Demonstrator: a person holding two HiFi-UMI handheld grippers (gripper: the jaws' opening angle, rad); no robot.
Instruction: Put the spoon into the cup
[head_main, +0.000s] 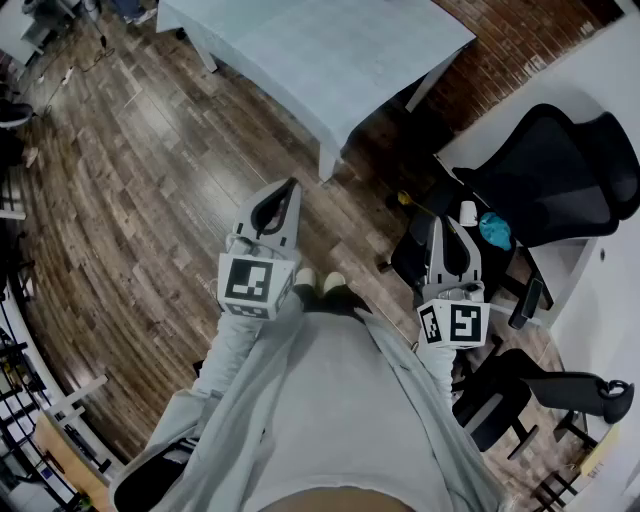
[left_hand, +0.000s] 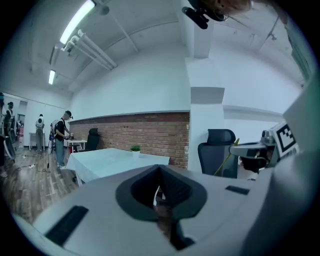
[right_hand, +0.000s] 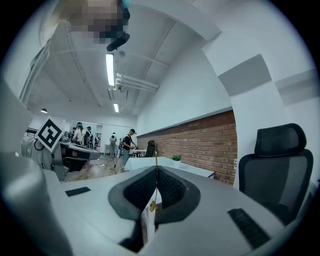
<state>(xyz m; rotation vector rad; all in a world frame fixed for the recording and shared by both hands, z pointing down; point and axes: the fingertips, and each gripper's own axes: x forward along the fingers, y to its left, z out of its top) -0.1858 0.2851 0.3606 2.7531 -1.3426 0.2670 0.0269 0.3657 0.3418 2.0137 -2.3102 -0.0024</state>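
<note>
Tongs both closed: my right tongs (head_main: 445, 228) pinch a thin gold spoon (right_hand: 156, 172); my left tongs (head_main: 290, 190), at their nine o'clock, grip nothing. Pale worktop (head_main: 320, 50) at twelve.

Both forearms (head_main: 228, 352) in pale sleeves reaching forward, left tool (head_main: 290, 188) tilted slightly downward, its jaws pressed together with nothing between them, right tool (head_main: 445, 224) level beside it, its jaws clamped on a thin golden spoon (right_hand: 156, 160) poking past the tips
</note>
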